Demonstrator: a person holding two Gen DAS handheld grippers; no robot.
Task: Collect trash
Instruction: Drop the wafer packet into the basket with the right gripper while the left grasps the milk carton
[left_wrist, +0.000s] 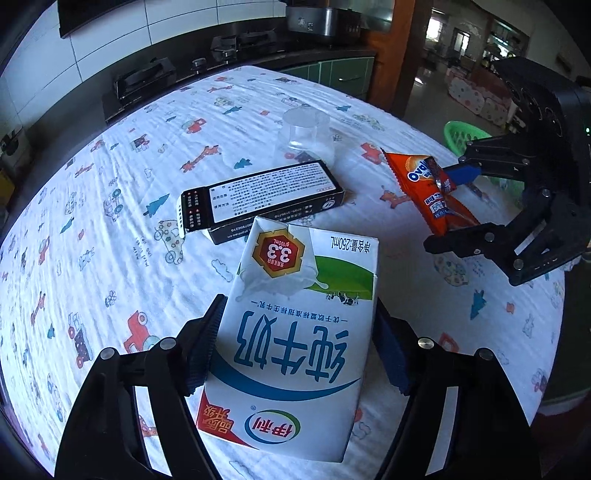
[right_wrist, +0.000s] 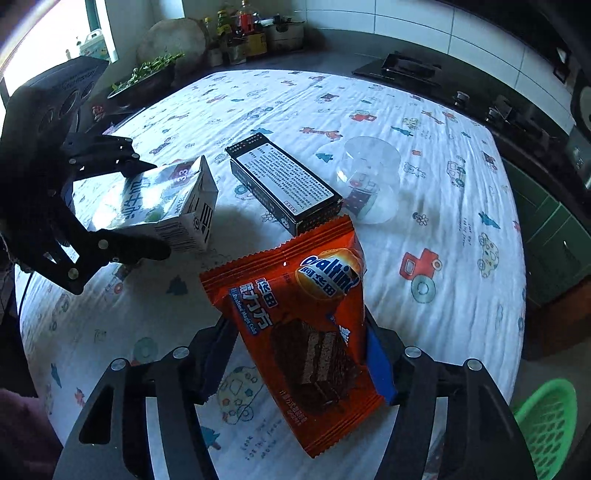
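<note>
Between my left gripper's (left_wrist: 295, 354) blue pads sits a white milk carton (left_wrist: 295, 339), both pads pressed on its sides: clamped. Carton points away from me, tilted, its far end low over the tablecloth (left_wrist: 110, 184). From the right wrist view the same carton (right_wrist: 155, 199) hangs in the left gripper (right_wrist: 144, 206) near the table's left edge, apparently lifted clear of the cloth, though I cannot tell for sure.

My right gripper (right_wrist: 295, 354) grasps an orange Ovaltine wafer wrapper (right_wrist: 295, 317): the blue pad touches its right edge, the left pad meets its left edge, and the packet is crumpled and tilted between them. Left wrist view shows that wrapper (left_wrist: 428, 192) off the cloth in the right gripper (left_wrist: 454, 206) near the table's right edge.

Just past the carton lies a black box with a white text label (left_wrist: 258, 195), flat on the cloth at about table centre; also seen from the right (right_wrist: 284, 184). Right behind it stands a clear plastic cup (left_wrist: 306, 136), upside down, close to the box, contact unclear (right_wrist: 373, 177).

Beyond the table's far edge runs a dark counter with a gas stove (left_wrist: 144, 79). Off the right edge, lower down, is a green plastic basket (right_wrist: 546, 424), partly hidden behind the right gripper in the left view (left_wrist: 458, 134).
</note>
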